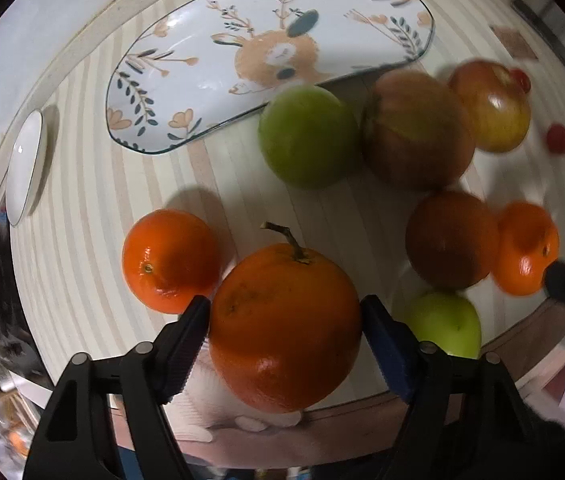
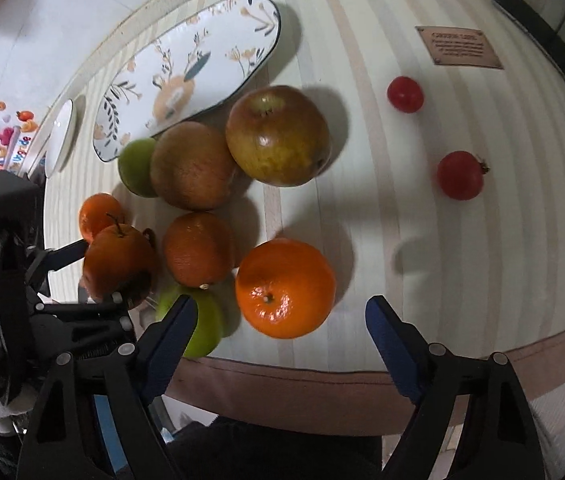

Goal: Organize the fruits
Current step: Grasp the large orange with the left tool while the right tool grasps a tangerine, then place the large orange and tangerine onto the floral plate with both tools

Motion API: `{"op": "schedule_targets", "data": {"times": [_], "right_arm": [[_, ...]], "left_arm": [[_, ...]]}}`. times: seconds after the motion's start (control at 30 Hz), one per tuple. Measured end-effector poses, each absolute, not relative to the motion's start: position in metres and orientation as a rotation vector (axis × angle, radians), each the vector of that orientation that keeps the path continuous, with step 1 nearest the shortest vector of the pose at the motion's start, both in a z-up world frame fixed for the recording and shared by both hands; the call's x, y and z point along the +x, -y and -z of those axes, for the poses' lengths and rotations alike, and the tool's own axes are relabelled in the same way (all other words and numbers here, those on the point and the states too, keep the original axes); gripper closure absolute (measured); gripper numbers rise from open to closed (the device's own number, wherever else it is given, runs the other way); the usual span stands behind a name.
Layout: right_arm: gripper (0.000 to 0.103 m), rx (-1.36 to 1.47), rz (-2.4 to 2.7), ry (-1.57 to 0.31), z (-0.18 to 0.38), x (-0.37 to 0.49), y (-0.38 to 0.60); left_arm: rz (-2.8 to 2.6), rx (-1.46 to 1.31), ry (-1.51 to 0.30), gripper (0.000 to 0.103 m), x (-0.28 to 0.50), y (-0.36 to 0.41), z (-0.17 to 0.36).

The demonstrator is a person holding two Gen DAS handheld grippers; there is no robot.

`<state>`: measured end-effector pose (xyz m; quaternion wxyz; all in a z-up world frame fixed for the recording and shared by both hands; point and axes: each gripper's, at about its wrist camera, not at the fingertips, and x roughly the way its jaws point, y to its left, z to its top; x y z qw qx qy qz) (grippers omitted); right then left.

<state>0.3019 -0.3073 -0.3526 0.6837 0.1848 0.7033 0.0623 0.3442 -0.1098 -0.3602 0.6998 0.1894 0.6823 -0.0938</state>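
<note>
Barely begun, I judge: the oval white deer-patterned ceramic plate [image 1: 210, 64] lies empty, all fruit beside it on the striped counter [image 2: 362, 184], left gripper [image 1: 282, 328] jaws bracketing the stemmed orange [image 1: 282, 332], right gripper [image 2: 282, 316] jaws wide over a glossy tangerine [image 2: 284, 288].

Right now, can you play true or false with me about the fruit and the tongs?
1. The stemmed orange sits between the left tongs. True.
2. The flowery plate is piled with fruit. False: nothing lies on it; the fruit sits on the striped table.
3. The right tongs are squeezing a green apple. False: they are open, with a shiny orange in front of the gap.
4. Two small red fruits lie apart from the pile. True.
</note>
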Motion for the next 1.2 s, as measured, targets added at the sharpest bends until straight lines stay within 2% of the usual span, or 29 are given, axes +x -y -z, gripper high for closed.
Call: {"op": "schedule_targets", "data": {"times": [0.1,0.2,0.4,0.47,0.8,1.0,1.2], "right_arm": [[0.015,0.404,-0.139,-1.587,0.358,0.299,0.301],[0.024,0.381,-0.130,-1.608,0.366,0.297,0.295],[0.029,0.398,-0.117,-1.597,0.378,0.295,0.288],[0.037,0.399,-0.111,-1.588,0.380,0.296,0.287],[0.038,0.361,-0.111,-1.547,0.373,0.285,0.290],[0.038,0.358,-0.116,-1.506,0.356,0.287,0.289],[0.039,0.420,-0.175,-1.378,0.295,0.310,0.295]], "left_arm": [[0.202,0.371,-1.509,0.028,0.346,0.103,0.357],[0.197,0.321,-1.515,0.026,0.350,0.094,0.355],[0.204,0.342,-1.501,0.028,0.354,0.095,0.353],[0.205,0.336,-1.491,0.028,0.354,0.094,0.353],[0.226,0.269,-1.474,0.030,0.330,0.090,0.339],[0.242,0.194,-1.415,0.030,0.330,0.081,0.301],[0.296,0.072,-1.306,0.030,0.355,0.084,0.226]]}}
